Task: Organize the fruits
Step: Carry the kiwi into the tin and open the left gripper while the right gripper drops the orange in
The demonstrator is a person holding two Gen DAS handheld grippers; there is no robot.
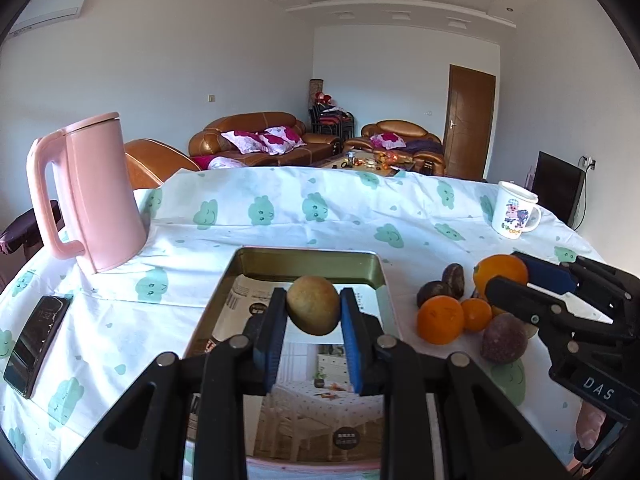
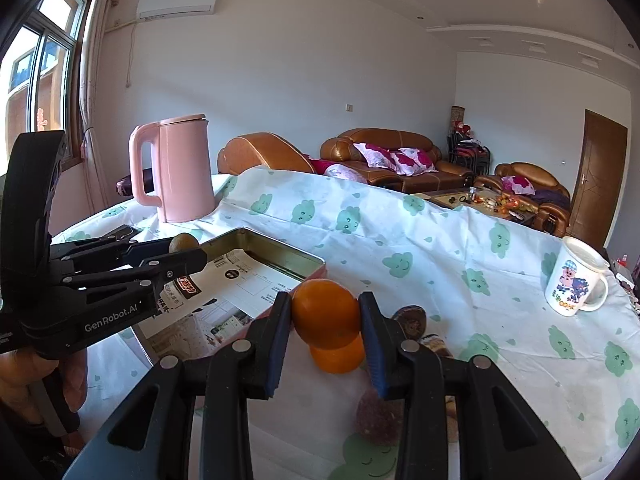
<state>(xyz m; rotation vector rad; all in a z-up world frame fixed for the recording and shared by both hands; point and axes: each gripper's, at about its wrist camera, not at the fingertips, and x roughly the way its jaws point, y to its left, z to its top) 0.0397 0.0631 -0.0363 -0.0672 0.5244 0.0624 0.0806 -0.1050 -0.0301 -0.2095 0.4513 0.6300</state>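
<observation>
My left gripper (image 1: 313, 312) is clamped on a brownish-yellow fruit (image 1: 313, 310), the blue pads pressing it from both sides, and I hold it in the air above the metal tray (image 1: 308, 258). My right gripper (image 2: 325, 314) is clamped on an orange (image 2: 326, 314) in the same way, lifted off the cloth beside the tray's near corner, with the fruit pile just under it.

As far as I can see, nothing is sorted yet. The tray holds only printed paper sheets (image 1: 304, 404) lining its bottom; no fruit lies in it. On the tablecloth (image 1: 280, 216), to the right of the tray, the rest of the fruit sits bunched together: two more oranges (image 1: 440, 319), one bigger and one smaller, touching each other, a dark round fruit (image 1: 503, 338) in front of them and other dark ones (image 1: 454, 278) behind.

So I judge the job barely begun: the first two fruits are in my grip and on their way, and the pile is left to move after them.

A pink kettle (image 1: 100, 192), a phone (image 1: 36, 344) and a printed mug (image 1: 514, 210) stand well apart from the tray and should not get in my way
</observation>
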